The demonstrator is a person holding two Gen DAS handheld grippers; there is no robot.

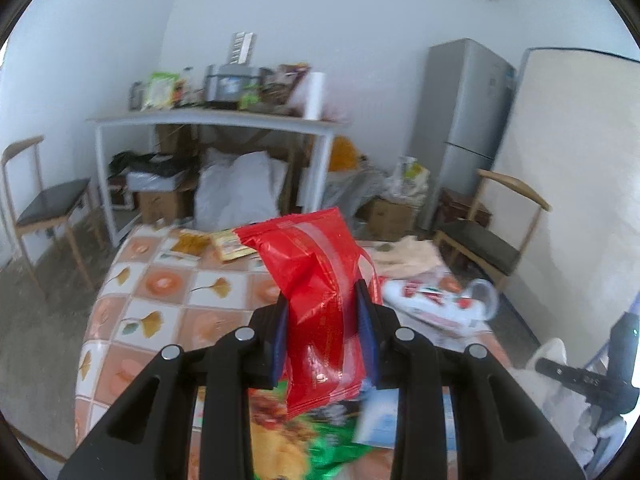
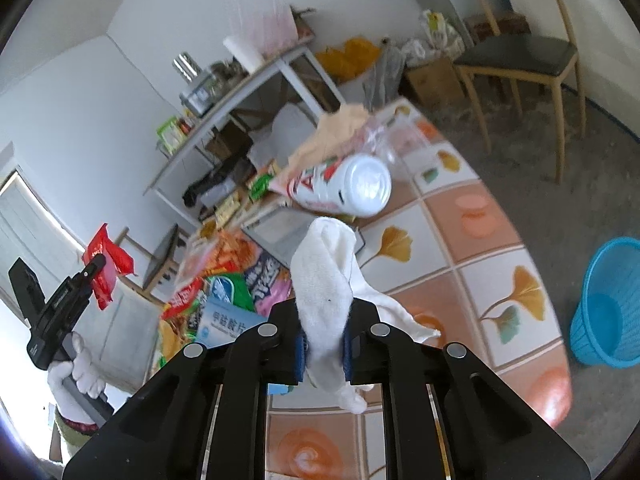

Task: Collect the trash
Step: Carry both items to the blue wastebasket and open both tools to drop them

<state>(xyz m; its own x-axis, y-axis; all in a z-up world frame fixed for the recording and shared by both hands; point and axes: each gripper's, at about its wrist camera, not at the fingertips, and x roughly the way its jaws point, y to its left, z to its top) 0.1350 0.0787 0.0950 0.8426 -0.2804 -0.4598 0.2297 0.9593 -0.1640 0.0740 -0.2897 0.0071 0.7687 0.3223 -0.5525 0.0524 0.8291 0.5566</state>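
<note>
My left gripper (image 1: pixel 325 312) is shut on a red snack wrapper (image 1: pixel 316 280) and holds it up above the table; it also shows in the right wrist view (image 2: pixel 105 264). My right gripper (image 2: pixel 324 344) is shut on a crumpled white tissue (image 2: pixel 326 280), lifted above the table. A white bottle with a red and green label (image 2: pixel 348 188) lies on its side on the table, also in the left wrist view (image 1: pixel 436 304). A pile of colourful snack bags (image 2: pixel 228 280) lies at the table's left. A blue waste basket (image 2: pixel 608 304) stands on the floor to the right.
The table has a tiled orange and white cloth (image 2: pixel 452 240). A beige cloth (image 2: pixel 340 132) lies behind the bottle. Yellow packets (image 1: pixel 212 244) lie at the far edge. Chairs (image 2: pixel 520 60), a cluttered white shelf (image 1: pixel 216 120), boxes and a fridge (image 1: pixel 464 120) stand around.
</note>
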